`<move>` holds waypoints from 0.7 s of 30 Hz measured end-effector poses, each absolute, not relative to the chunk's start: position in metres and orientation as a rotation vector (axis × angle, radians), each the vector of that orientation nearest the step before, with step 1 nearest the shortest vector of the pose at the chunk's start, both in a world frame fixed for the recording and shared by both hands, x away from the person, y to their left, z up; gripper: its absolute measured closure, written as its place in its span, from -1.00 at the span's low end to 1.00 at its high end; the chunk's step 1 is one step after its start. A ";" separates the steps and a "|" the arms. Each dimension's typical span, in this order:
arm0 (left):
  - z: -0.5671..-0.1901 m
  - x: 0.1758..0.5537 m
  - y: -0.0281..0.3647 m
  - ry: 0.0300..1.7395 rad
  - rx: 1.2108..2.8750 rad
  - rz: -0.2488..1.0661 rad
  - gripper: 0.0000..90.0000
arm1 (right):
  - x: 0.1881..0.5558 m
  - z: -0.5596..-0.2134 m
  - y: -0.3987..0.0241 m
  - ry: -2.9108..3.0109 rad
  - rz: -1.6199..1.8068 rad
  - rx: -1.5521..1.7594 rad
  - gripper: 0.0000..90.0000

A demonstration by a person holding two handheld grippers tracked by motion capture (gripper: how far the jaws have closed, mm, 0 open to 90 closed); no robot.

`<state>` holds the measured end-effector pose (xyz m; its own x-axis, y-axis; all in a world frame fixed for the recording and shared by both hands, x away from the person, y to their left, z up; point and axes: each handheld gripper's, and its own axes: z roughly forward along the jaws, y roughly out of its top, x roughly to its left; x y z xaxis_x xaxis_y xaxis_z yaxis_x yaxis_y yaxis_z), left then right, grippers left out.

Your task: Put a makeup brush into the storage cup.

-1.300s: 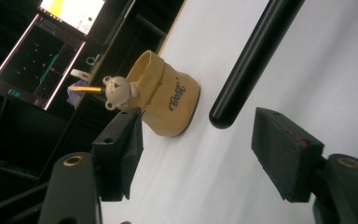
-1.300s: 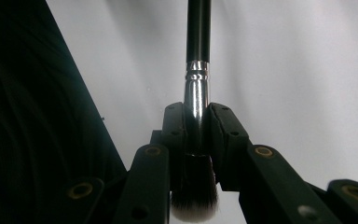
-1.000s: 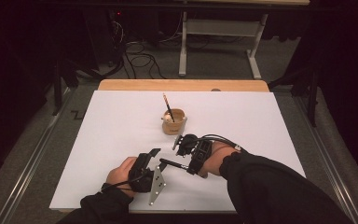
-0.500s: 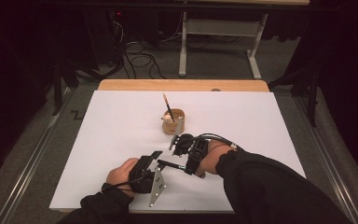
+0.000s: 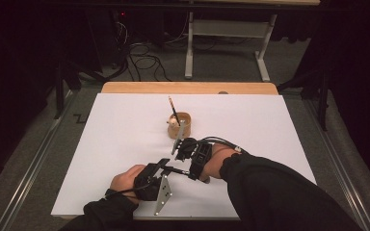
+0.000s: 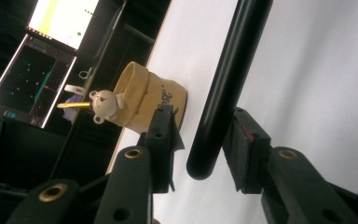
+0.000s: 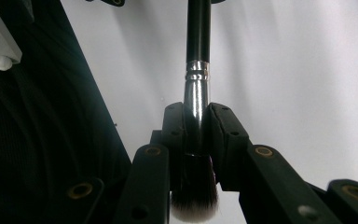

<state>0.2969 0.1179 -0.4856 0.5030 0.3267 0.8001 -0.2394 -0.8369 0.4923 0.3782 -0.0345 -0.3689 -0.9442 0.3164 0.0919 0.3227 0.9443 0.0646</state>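
holding a makeup brush (image 7: 197, 84) level above the white counter (image 5: 115, 144), the right gripper (image 7: 196, 133) has its fingers clamped on the silver ferrule, bristles toward its camera. the left gripper (image 6: 200, 140) has just been closing its fingers around the black handle end; one finger touches it, with a gap at the other, so the handover looks underway, not finished. a tan cup (image 5: 179, 124) with a pencil (image 5: 173, 109) stands nearby, likely where the brush goes.
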 end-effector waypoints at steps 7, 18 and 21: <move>-0.486 0.296 0.117 0.049 2.197 1.335 0.58 | 0.378 -0.369 -0.029 -3.020 -0.103 -0.491 0.74; -0.489 0.297 0.116 0.022 2.223 1.340 0.69 | 0.380 -0.368 -0.029 -3.024 -0.114 -0.493 0.73; -0.489 0.297 0.116 0.022 2.227 1.339 0.71 | 0.380 -0.366 -0.029 -3.029 -0.125 -0.501 0.73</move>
